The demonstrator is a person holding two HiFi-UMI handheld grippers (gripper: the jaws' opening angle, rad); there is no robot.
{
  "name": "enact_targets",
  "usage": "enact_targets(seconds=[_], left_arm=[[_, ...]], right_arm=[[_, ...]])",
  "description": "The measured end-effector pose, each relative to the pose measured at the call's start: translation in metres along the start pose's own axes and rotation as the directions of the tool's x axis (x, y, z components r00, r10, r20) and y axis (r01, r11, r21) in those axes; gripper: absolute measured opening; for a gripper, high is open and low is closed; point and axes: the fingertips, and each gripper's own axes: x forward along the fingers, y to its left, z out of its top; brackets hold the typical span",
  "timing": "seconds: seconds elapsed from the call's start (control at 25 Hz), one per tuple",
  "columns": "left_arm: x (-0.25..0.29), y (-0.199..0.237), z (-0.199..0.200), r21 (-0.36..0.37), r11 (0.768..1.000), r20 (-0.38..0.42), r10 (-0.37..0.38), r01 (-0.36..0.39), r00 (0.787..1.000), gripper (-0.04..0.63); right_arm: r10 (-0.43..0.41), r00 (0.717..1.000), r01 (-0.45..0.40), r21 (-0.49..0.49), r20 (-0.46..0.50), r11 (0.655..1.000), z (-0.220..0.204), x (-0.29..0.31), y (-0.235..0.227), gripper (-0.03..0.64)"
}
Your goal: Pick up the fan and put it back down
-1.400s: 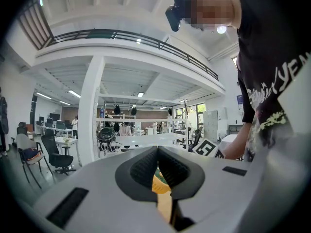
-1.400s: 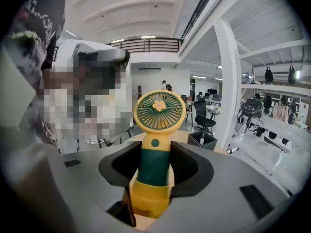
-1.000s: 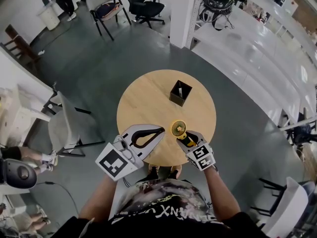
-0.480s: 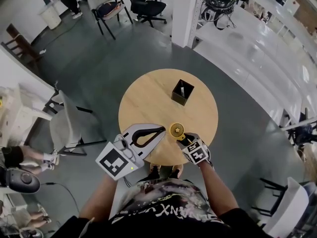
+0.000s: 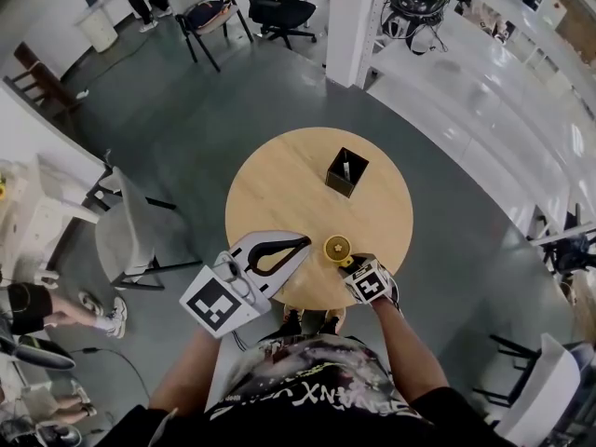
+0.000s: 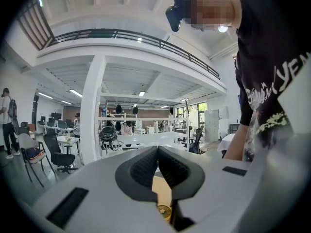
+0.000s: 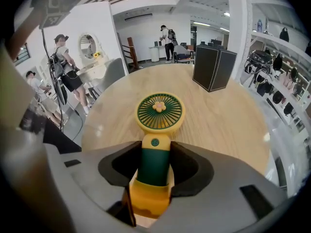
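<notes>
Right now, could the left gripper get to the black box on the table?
Probably yes: only bare table lies between the left gripper and the black box, and the fan in the right gripper sits off to the side.

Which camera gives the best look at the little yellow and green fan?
The right gripper view: the fan fills the middle, its grille and green handle clear, clamped in the right tongs. The head view shows the fan tiny from above; the left gripper view catches only a sliver of its yellow grille.
</notes>
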Motion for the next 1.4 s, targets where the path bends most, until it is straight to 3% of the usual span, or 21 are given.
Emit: enact_targets(seconds=[0.24,1.4], left_arm=[[0.006,-0.002,-0.001,-0.003,1.000,0.008,-0.004,0.004,1.000,0.018],[0.006,-0.002,-0.002,-0.006,1.000,0.007,-0.009,0.009,1.000,0.018]], right_arm=[[-0.011,0.998,0.011,0.002,-0.059,1.000,-0.008,0.000,-0.004,0.186],[-0.027,0.998,0.025,-0.033,-0.054,0.999,-0.007,0.004,-0.002,0.190]])
